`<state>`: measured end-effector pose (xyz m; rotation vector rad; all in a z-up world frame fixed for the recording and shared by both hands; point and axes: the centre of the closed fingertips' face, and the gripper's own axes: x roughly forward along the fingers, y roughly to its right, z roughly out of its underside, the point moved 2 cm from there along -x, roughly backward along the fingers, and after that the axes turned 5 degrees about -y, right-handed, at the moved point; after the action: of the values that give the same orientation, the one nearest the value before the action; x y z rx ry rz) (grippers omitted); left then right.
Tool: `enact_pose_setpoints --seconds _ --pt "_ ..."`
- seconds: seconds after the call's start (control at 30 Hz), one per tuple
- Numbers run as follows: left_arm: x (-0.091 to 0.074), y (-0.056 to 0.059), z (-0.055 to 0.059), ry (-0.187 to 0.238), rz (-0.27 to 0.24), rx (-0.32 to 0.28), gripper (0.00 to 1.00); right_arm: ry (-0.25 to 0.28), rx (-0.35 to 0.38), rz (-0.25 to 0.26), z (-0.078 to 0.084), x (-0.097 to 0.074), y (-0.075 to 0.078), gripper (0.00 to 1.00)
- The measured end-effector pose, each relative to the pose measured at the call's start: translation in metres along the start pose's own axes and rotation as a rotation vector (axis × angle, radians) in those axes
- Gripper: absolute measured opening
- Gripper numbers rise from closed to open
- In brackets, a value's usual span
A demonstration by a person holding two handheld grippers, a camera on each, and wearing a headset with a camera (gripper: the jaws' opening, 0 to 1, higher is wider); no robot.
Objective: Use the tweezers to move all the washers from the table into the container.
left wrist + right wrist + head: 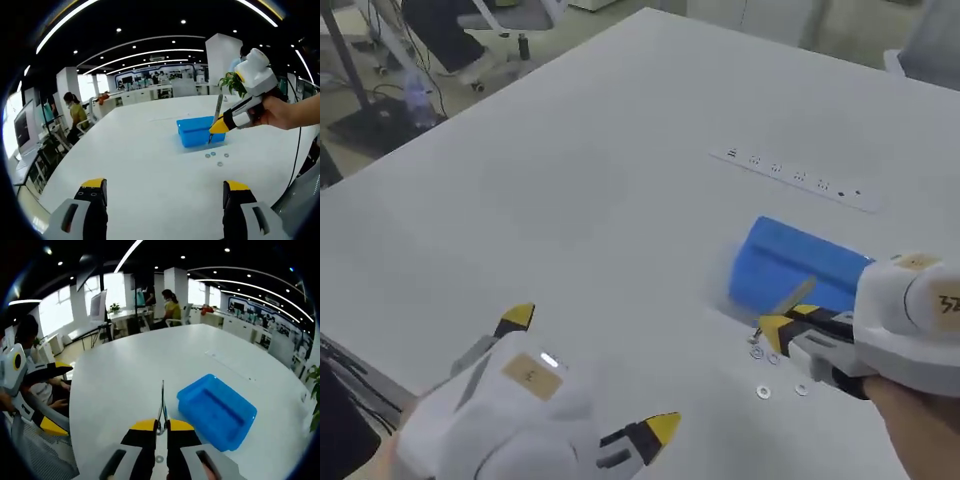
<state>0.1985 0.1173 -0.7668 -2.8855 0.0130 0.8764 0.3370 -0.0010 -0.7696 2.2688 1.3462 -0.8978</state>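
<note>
Jaws on the right gripper (159, 429) pinch the tweezers (162, 400), whose tip points down beside the blue container (217, 410). Its bare floor shows, and a few washers (763, 392) lie on the white table (570, 200) just in front of it. The left gripper (165, 200) hovers well apart, jaws spread wide.

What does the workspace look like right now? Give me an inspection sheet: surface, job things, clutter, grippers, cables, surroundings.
Surface: white table, no spills seen.
Job's things: blue container; four washers loose on the table beside it; tweezers.
Clutter: socket strip set in the table.
Grippers: right gripper shut on the tweezers, tips down near the washers; left gripper open, holding nothing.
Cables: dark cable hanging near the right gripper.
Surroundings: office desks, chairs, seated people, potted plant.
</note>
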Motion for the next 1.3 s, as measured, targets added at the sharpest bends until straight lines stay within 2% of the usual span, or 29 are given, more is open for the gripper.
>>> enact_pose_setpoints --seconds 0.37,0.67,0.87,1.13,1.3 --pt "0.001 0.000 0.002 -0.013 -0.002 0.010 0.99 0.050 -0.033 0.065 -0.031 -0.008 0.023 0.03" --pt "0.001 -0.001 0.004 -0.026 -0.011 0.021 0.99 0.066 -0.031 0.105 -0.047 0.010 0.042 0.03" --pt "0.003 0.000 0.005 -0.037 -0.006 0.024 0.99 0.063 -0.029 0.122 -0.049 0.031 0.054 0.03" --pt "0.004 -0.001 0.007 -0.044 -0.011 0.022 0.99 0.054 0.062 0.110 -0.043 0.056 0.067 0.03" --pt "0.003 -0.003 0.006 -0.039 -0.020 0.021 0.99 0.004 0.071 0.113 -0.029 0.076 0.074 0.04"
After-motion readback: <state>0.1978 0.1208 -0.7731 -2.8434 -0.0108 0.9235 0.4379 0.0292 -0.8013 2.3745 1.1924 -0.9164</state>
